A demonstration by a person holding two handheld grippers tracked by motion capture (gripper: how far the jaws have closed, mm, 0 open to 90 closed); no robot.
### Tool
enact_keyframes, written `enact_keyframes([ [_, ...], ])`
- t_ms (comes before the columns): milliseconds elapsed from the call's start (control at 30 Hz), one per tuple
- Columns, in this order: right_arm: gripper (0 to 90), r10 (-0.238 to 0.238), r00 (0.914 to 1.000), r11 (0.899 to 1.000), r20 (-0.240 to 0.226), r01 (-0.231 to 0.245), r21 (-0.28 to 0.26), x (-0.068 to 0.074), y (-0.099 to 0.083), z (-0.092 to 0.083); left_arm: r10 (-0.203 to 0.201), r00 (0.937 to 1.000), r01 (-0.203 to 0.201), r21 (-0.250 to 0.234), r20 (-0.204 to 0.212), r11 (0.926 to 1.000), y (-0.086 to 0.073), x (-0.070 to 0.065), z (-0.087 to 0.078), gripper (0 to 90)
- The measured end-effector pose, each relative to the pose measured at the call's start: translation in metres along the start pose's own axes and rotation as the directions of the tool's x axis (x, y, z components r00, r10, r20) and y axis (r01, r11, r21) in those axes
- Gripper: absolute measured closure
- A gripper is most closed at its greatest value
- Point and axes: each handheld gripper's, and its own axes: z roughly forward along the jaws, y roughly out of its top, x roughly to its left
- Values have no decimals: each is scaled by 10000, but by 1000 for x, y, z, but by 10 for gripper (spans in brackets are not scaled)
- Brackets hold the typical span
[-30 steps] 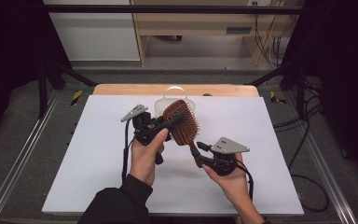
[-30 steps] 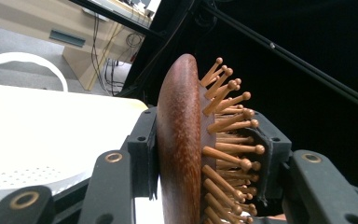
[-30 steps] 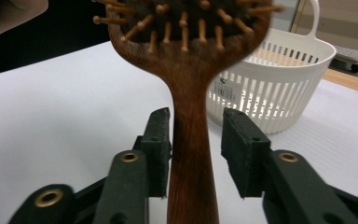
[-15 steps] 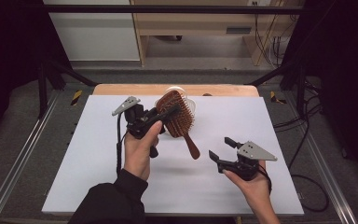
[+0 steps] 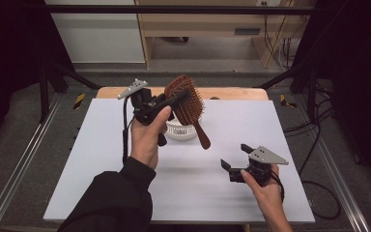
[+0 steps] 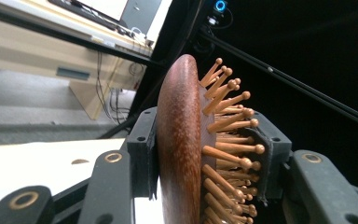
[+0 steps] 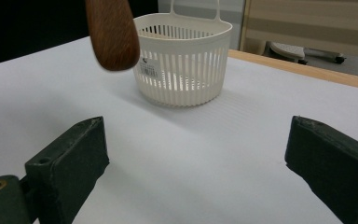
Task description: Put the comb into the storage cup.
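Currently | your left gripper (image 5: 174, 99) pinches brown wooden paddle hairbrush (image 5: 186, 99) by its head, above white slatted plastic basket (image 5: 181, 129), handle slanting down toward your right gripper (image 5: 236, 157) | right jaws just opened, empty.

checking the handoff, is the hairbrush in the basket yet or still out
Out. The left tongs are shut on the hairbrush head, holding it in the air above the white basket; its handle hangs down in front of the basket.
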Motion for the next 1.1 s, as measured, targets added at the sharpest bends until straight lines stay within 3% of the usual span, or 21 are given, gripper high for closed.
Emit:
enact_keyframes([
  [367, 59, -3, 10000, 10000, -78, 4, 42, 2, -1, 1, 473, 9982, -481, -214, -380, 9986, 25, -5, 12, 513],
  [733, 53, 135, 9998, 9999, -150, -136, -59, 1, -2, 1, 604, 9937, -645, -406, -947, 9971, 32, 7, 24, 513],
  [1100, 52, 167, 9996, 9998, -242, -169, -92, 1, -2, 1, 971, 9857, -1061, -590, -1379, 9926, 34, 17, 37, 513],
])
